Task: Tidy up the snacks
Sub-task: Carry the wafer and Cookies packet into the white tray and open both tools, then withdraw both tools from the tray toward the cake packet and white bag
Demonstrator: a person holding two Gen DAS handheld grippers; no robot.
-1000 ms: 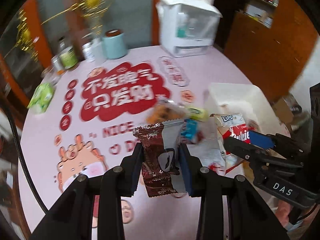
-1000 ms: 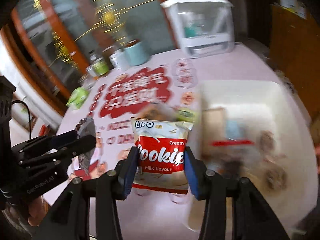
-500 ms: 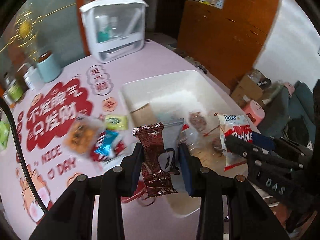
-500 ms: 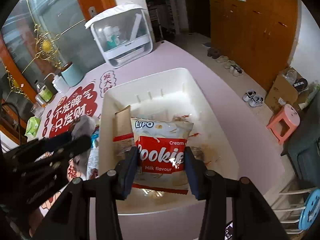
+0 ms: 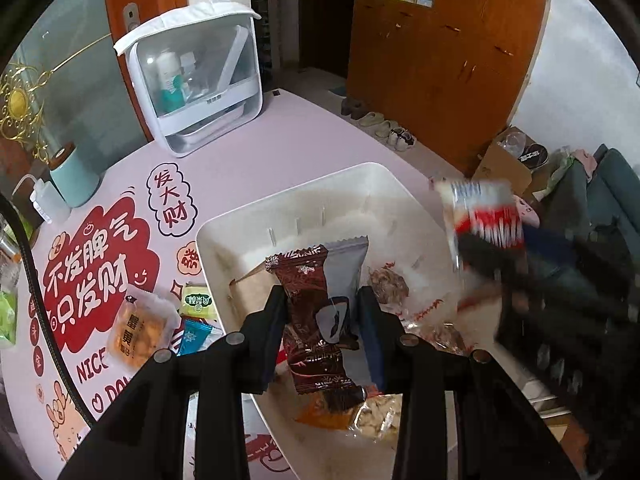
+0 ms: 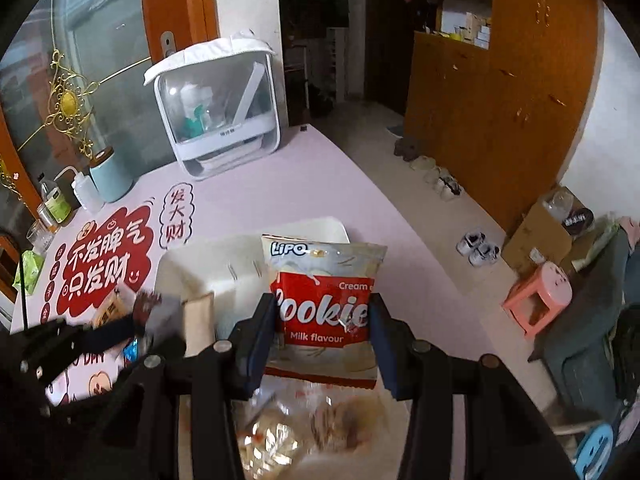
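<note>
Both tongs grip snacks: right tongs (image 6: 322, 320) pinch "LiPO Cream Cookies" pack (image 6: 324, 292).

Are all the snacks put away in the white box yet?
Not yet. Some packets already lie in the white bin. The left gripper holds a brown snack packet above it, and the right gripper holds a cookie bag. An orange cracker pack and a small green packet are left on the table.

Glossy foil wrapper (image 5: 310, 312) — smooth white plastic bin (image 5: 384, 184), matt.
</note>
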